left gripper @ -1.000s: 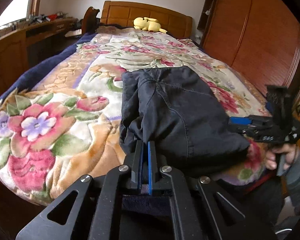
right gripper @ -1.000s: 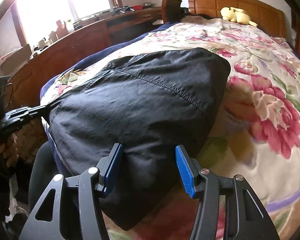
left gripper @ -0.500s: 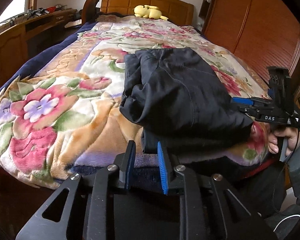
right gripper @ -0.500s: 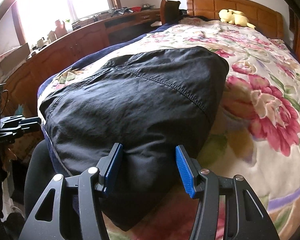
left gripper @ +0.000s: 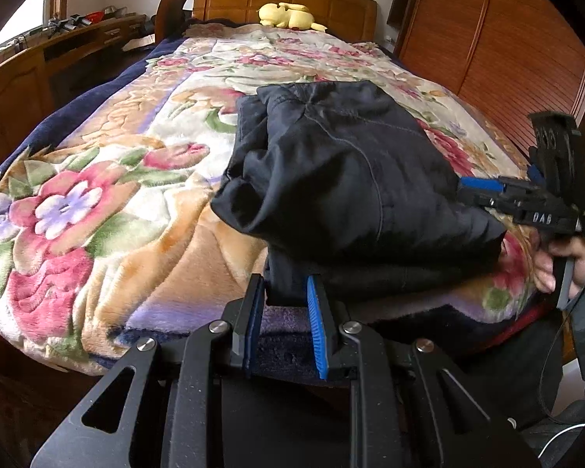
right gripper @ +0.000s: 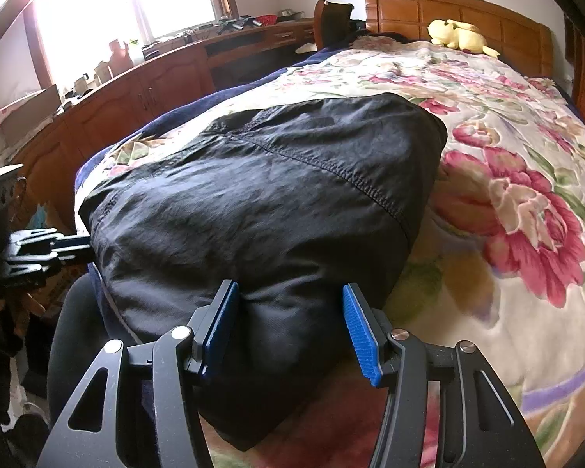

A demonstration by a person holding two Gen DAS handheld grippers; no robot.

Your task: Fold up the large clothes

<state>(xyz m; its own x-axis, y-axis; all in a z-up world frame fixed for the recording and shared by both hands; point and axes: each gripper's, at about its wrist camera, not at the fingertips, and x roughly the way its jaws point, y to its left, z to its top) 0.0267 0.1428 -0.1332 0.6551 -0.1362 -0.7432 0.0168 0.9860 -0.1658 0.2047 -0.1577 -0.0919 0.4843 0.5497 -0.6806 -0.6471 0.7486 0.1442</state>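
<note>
The left claw (left gripper: pixel 284 292) stands with its blue pads slightly apart at the near foot of the bed, a lower fold of the dark garment (left gripper: pixel 343 171) lying between the tips; whether the pads press the cloth cannot be told, though a gap shows on the inner side. The right claw (right gripper: pixel 290 304) is parting its jaws at this moment, its blue pads (right gripper: pixel 360 335) set wider and straddling a bulge of the same garment at its near edge, the cloth seeming to touch the left pad but not to be pinched. Seen from the left wrist, the right claw reaches the garment's far right corner, gripped by a hand (left gripper: pixel 561 261) in a grey sleeve. The garment, black with stitched seams, lies folded in a thick bundle at the foot of the bed, on a floral blanket (left gripper: pixel 97 202) of pink, green and cream, its near edge hanging a little over the mattress end. Beyond it the blanket runs to a wooden headboard (right gripper: pixel 460 15), where a yellow plush toy (right gripper: pixel 458 35) rests. A long wooden desk (right gripper: pixel 167 74) cluttered with small objects lines the wall under a bright window (right gripper: pixel 109 7), and brown wardrobe doors (left gripper: pixel 499 50) flank the bed's other side.
</note>
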